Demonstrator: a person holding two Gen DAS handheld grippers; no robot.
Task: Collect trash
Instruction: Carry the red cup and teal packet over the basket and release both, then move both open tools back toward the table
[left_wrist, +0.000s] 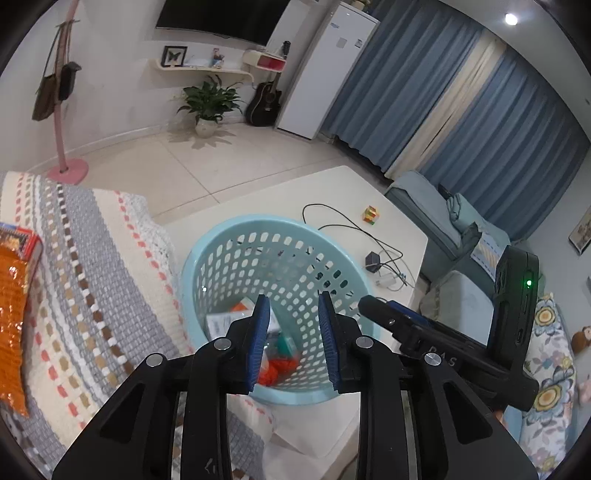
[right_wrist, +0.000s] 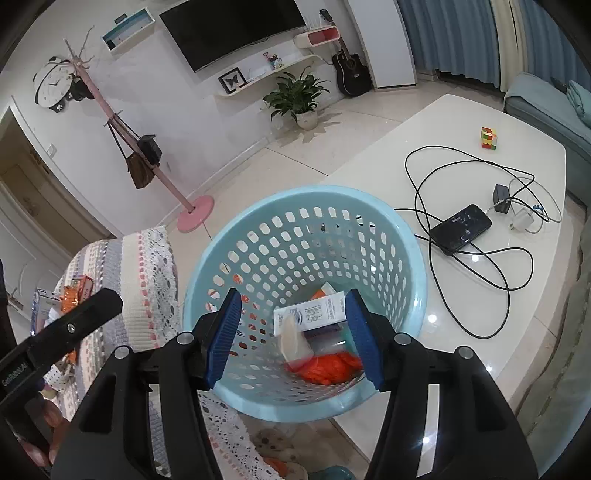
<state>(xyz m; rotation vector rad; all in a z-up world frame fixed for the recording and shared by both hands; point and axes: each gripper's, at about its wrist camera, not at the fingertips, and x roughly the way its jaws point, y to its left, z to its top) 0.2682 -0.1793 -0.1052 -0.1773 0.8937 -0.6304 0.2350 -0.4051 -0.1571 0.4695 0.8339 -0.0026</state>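
Note:
A light blue perforated basket (left_wrist: 277, 254) (right_wrist: 295, 240) stands at the near end of a white table (right_wrist: 461, 369). Inside it lie a white carton (right_wrist: 317, 314) and an orange wrapper (right_wrist: 328, 367) (left_wrist: 275, 369). A pale blurred piece (right_wrist: 293, 339) shows just above them. My left gripper (left_wrist: 293, 297) hangs open over the basket, nothing between its blue pads. My right gripper (right_wrist: 294, 291) is open over the same basket, wider, gripping nothing. Each gripper's black finger shows at the edge of the other's view. An orange snack bag (left_wrist: 14, 314) and a red box (left_wrist: 26, 240) lie on the blanket to the left.
A knitted striped blanket (left_wrist: 92, 277) covers the seat left of the basket. On the table beyond lie a black phone (right_wrist: 461, 229), tangled cables (right_wrist: 443, 166), two chargers and a coloured cube (right_wrist: 489, 138). A blue sofa (left_wrist: 443, 206) stands to the right and a pink coat stand (right_wrist: 195, 214) on the floor.

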